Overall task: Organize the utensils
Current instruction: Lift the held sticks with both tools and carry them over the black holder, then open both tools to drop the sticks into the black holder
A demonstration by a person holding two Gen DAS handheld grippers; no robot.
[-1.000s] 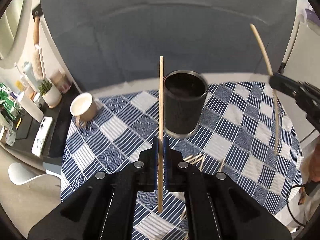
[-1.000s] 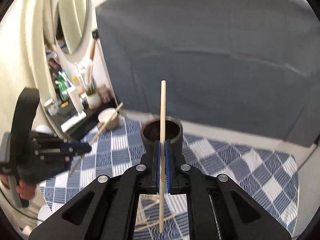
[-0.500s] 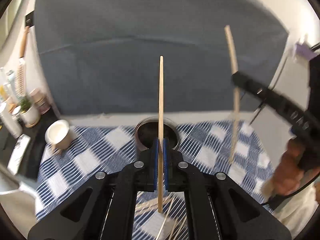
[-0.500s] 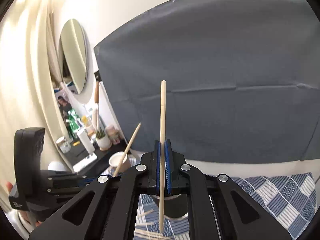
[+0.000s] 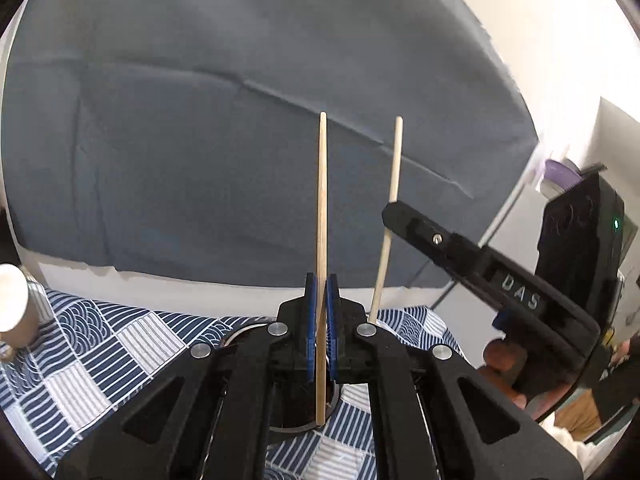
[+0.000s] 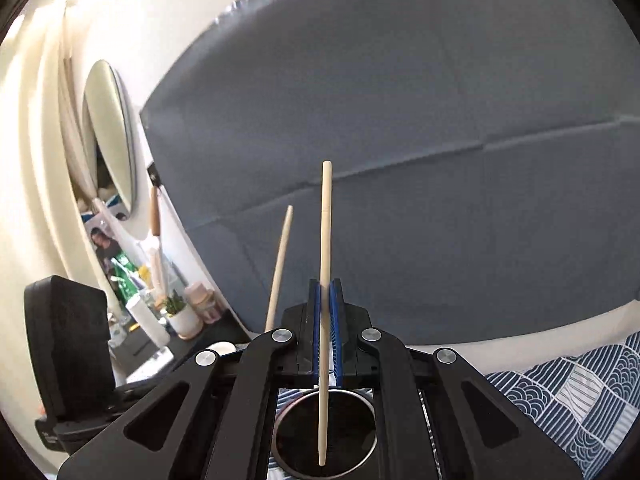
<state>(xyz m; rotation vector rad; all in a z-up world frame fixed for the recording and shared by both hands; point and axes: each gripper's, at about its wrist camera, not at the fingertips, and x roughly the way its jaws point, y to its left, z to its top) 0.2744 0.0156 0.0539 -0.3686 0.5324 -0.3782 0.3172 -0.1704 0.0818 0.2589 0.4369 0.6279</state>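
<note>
My left gripper (image 5: 321, 280) is shut on a wooden chopstick (image 5: 322, 200) held upright, its lower tip over the mouth of the black cylindrical holder (image 5: 296, 420) just below. My right gripper (image 6: 327, 286) is shut on a second pale chopstick (image 6: 325, 264), also upright, its tip inside the rim of the same holder (image 6: 325, 436). In the left wrist view the right gripper (image 5: 390, 210) comes in from the right with its chopstick (image 5: 390, 216) close beside mine. The left gripper's chopstick (image 6: 280, 264) shows left of centre in the right wrist view.
A blue and white patterned cloth (image 5: 100, 360) covers the table. A white cup (image 5: 14, 304) stands at its left edge. A grey fabric backdrop (image 5: 200, 120) hangs behind. A shelf with bottles, a small plant (image 6: 178, 312) and a round mirror (image 6: 110, 132) lies to the left.
Both grippers have moved in over the black holder and drawn close together. The holder has gone from ahead of the fingers to right under them, and both chopsticks stand nearly parallel.
</note>
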